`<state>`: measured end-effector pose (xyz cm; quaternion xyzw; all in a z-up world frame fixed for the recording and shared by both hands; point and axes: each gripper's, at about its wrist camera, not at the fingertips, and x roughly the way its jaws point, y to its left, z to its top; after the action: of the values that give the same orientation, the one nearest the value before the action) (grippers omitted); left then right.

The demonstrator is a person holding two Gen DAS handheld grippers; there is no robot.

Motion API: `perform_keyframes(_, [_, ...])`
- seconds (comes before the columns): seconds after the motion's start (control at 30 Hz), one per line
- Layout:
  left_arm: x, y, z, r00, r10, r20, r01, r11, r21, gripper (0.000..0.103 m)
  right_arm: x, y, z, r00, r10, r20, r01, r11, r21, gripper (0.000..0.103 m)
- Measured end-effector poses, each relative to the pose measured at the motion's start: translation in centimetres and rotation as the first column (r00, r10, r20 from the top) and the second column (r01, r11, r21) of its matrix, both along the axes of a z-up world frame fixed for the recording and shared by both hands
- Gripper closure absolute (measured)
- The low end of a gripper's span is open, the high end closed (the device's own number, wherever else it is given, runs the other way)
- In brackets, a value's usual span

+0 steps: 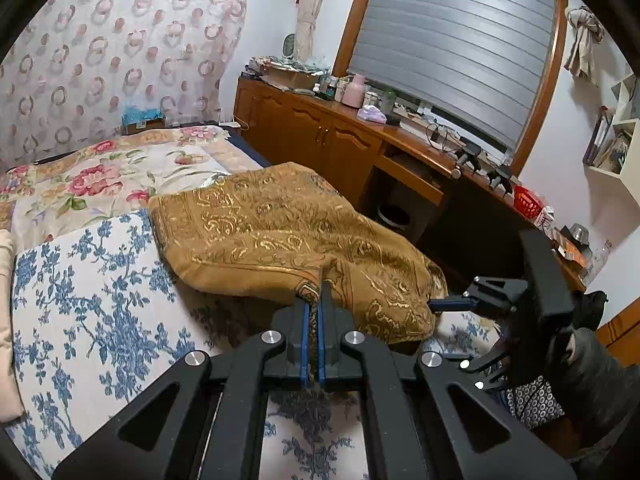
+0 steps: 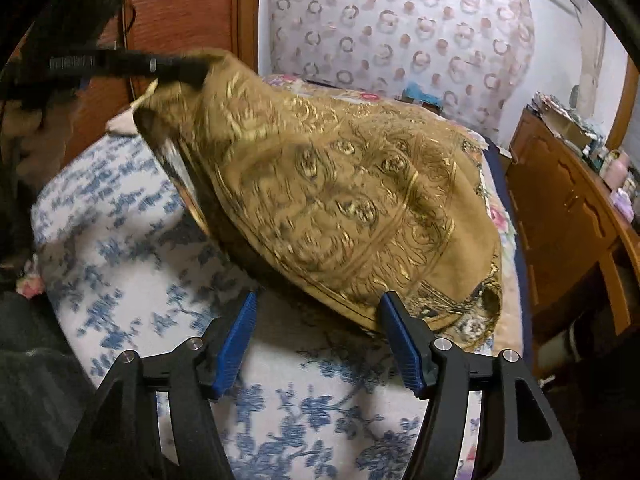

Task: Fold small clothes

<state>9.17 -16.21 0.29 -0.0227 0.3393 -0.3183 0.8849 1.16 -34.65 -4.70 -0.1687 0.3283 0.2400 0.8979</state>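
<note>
An edge of the gold-patterned cloth point(image 1: 280, 232) is clamped in the left gripper point(image 1: 320, 304), jaws clenched, apparently so a fold can be drawn over; the rest is draped on the bed point(image 1: 92, 300); the right gripper point(image 2: 316, 312) is held released at the near hem; a wooden cabinet point(image 1: 320, 136) stands close alongside.

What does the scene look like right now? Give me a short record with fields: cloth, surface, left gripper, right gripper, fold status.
cloth: gold-patterned brown cloth, one corner lifted, the rest draped on the bed
surface: blue floral bedspread
left gripper: left gripper shut on the cloth's near corner, raised off the bed
right gripper: right gripper open, nothing between its pads, at the cloth's lower edge
fold status: not yet folded; cloth bunched and uneven
background: wooden dresser beside the bed
</note>
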Motion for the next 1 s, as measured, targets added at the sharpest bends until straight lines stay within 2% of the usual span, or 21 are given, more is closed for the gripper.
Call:
perform_keyframes(0.17, [0.8, 0.1, 0.2, 1.0, 0.009, 0.007, -0.009, 1.0, -0.003, 0.099, 1.9, 0.0, -1.0, 0.999, -0.037, 0.016, 0.038, 0.996, -0.079, 0.037])
perform_keyframes(0.33, [1.6, 0.2, 0.1, 1.0, 0.016, 0.011, -0.016, 1.0, -0.002, 0.099, 3.4, 0.0, -1.3, 0.999, -0.047, 0.018, 0.049, 0.994, -0.095, 0.037])
perform_keyframes(0.37, [1.7, 0.3, 0.1, 1.0, 0.017, 0.011, -0.017, 1.0, -0.003, 0.099, 3.6, 0.1, -1.2, 0.999, -0.043, 0.023, 0.045, 0.995, -0.093, 0.045])
perform_keyframes(0.4, [1.8, 0.3, 0.0, 1.0, 0.018, 0.009, -0.018, 1.0, -0.004, 0.099, 3.6, 0.1, -1.2, 0.999, -0.04, 0.032, 0.043, 0.995, -0.095, 0.062])
perform_keyframes(0.43, [2.1, 0.5, -0.1, 1.0, 0.02, 0.007, -0.02, 1.0, -0.004, 0.099, 3.8, 0.1, -1.0, 0.999, -0.033, 0.04, 0.037, 0.994, -0.099, 0.073])
perform_keyframes(0.47, [2.1, 0.5, 0.0, 1.0, 0.027, 0.011, -0.027, 1.0, 0.0, 0.099, 4.0, -0.1, -0.6, 0.998, -0.025, 0.06, 0.031, 0.994, -0.1, 0.092])
perform_keyframes(0.5, [2.3, 0.7, 0.1, 0.999, 0.038, 0.017, -0.038, 0.999, 0.007, 0.099, 4.0, 0.0, 0.0, 0.996, -0.019, 0.09, 0.028, 0.995, -0.098, 0.096])
perform_keyframes(0.67, [4.4, 1.9, 0.4, 0.996, 0.084, 0.02, -0.084, 0.996, 0.011, 0.099, 4.5, 0.4, 4.3, 0.971, -0.009, 0.241, 0.024, 0.998, -0.059, 0.097])
perform_keyframes(0.73, [5.6, 2.2, 0.5, 0.994, 0.104, 0.017, -0.104, 0.994, 0.024, 0.099, 5.7, 0.7, 5.9, 0.962, -0.014, 0.274, 0.025, 0.999, -0.038, 0.097])
perform_keyframes(0.87, [8.0, 2.3, 0.5, 0.991, 0.134, 0.018, -0.134, 0.99, 0.046, 0.099, 9.7, 1.8, 7.6, 0.959, -0.025, 0.281, 0.024, 1.0, 0.009, 0.097])
perform_keyframes(1.0, [10.8, 2.3, 0.0, 0.987, 0.163, 0.007, -0.163, 0.985, 0.063, 0.099, 14.1, 2.9, 7.8, 0.975, -0.04, 0.22, 0.031, 0.998, 0.047, 0.097])
